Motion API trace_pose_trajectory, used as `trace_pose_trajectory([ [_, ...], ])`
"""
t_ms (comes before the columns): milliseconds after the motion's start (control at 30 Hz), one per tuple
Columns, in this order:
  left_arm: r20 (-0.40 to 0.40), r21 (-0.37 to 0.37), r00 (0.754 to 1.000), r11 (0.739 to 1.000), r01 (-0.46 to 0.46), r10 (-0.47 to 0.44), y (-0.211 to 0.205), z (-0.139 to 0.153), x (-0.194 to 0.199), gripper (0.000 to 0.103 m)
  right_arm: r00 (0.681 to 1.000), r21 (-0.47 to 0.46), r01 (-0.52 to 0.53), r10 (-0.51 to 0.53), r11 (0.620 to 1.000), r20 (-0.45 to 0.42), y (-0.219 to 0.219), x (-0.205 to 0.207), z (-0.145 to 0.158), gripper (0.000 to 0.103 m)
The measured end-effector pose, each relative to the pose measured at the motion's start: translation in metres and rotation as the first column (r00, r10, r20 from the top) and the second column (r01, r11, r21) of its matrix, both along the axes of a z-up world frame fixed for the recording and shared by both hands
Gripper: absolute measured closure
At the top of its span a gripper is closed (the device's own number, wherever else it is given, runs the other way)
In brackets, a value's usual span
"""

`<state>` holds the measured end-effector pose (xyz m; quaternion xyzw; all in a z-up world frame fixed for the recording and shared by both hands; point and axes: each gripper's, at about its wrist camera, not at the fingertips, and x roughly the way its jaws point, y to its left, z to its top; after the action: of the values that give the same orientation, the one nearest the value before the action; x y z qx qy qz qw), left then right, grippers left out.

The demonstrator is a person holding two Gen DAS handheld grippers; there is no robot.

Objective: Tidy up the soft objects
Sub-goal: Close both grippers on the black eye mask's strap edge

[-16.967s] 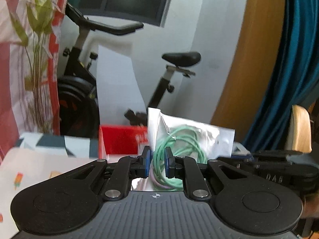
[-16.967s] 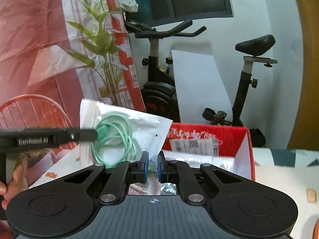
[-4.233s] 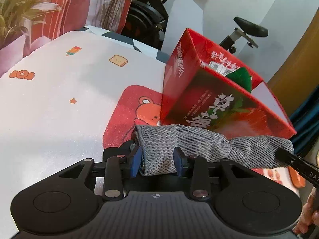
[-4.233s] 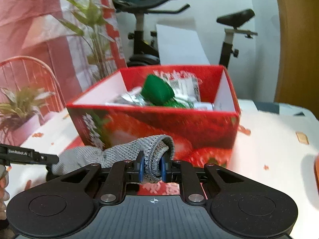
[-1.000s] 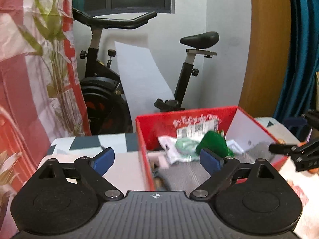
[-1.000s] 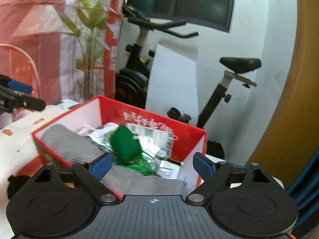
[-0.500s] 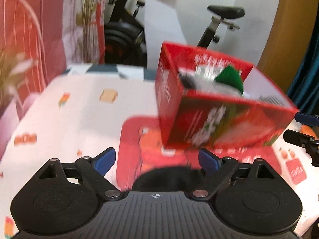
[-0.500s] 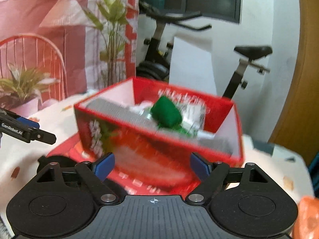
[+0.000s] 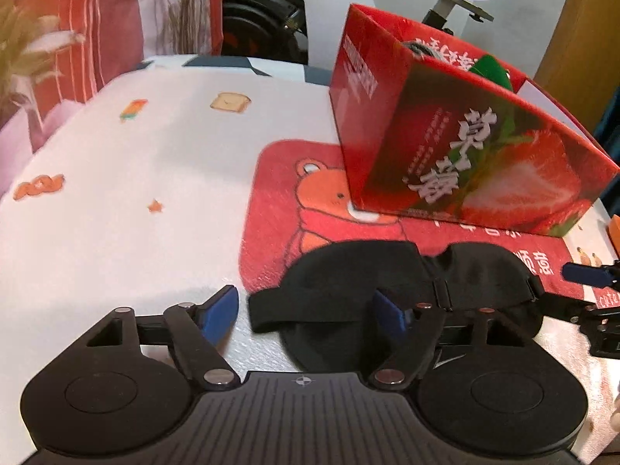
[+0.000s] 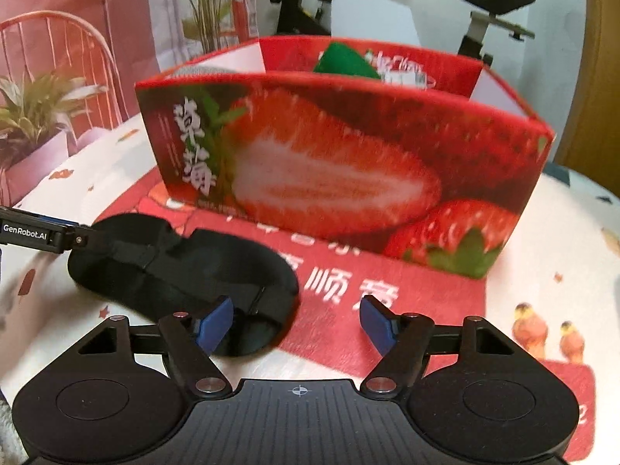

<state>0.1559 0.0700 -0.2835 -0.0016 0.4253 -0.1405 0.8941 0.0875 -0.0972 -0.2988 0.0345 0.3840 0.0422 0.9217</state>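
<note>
Lying limp on the counter before the strawberry box (image 10: pixel 341 162), the black sleep mask (image 9: pixel 391 283) looks light and floppy. Your left tool (image 9: pixel 306 310) and right tool (image 10: pixel 296 323), spread but narrowing, bracket its ends; pinch padded cups, not strap.

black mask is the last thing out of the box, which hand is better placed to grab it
Left. The left hand-held gripper already has the black fabric sleep mask's strap end between its open jaws; the right hand-held gripper sits mostly beside it, only its left finger over the mask.

Eye mask (image 9: pixel 391 271) before box (image 9: pixel 465 162) — both on mat (image 9: pixel 271 232).
</note>
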Motion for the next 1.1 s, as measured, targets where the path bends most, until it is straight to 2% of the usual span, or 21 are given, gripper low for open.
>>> trace_pose_trajectory([
  [67, 0.012, 0.011, 1.000, 1.000, 0.015, -0.015, -0.004, -0.002, -0.003, 0.027, 1.000, 0.010, -0.001, 0.001, 1.000, -0.013, 0.002, 0.002, -0.003, 0.035],
  [233, 0.014, -0.017, 0.998, 0.998, 0.059, -0.058, -0.017, -0.003, -0.008, 0.028, 0.999, 0.046, 0.000, 0.001, 0.999, -0.039, 0.004, 0.007, -0.010, 0.039],
  [567, 0.037, 0.008, 0.993, 0.994, 0.109, -0.109, -0.034, -0.007, -0.022, 0.029, 0.999, 0.141, 0.050, -0.047, 0.989, -0.025, -0.001, 0.011, -0.013, 0.039],
  [633, 0.038, 0.004, 0.994, 0.995, 0.104, -0.104, -0.033, -0.007, -0.023, 0.029, 0.998, 0.155, 0.058, -0.056, 0.986, -0.017, -0.002, 0.011, -0.012, 0.046],
  [767, 0.031, -0.019, 0.995, 0.996, 0.091, -0.090, -0.031, -0.005, -0.022, 0.029, 0.999, 0.166, 0.046, -0.049, 0.985, 0.012, -0.001, 0.008, -0.008, 0.051],
  [933, 0.018, -0.042, 0.997, 0.997, 0.072, -0.071, -0.030, -0.004, -0.022, 0.029, 0.997, 0.179, 0.066, -0.070, 0.982, 0.017, -0.007, 0.006, -0.005, 0.075],
  [1033, 0.015, -0.044, 0.998, 0.997, 0.064, -0.064, -0.029, -0.002, -0.023, 0.034, 0.996, 0.180, 0.090, -0.093, 0.980, 0.012, -0.012, 0.005, -0.006, 0.088],
  [1100, 0.014, -0.044, 0.998, 0.997, 0.056, -0.056, -0.028, -0.002, -0.024, 0.046, 0.994, 0.184, 0.103, -0.107, 0.977, 0.014, -0.016, 0.004, -0.006, 0.090],
])
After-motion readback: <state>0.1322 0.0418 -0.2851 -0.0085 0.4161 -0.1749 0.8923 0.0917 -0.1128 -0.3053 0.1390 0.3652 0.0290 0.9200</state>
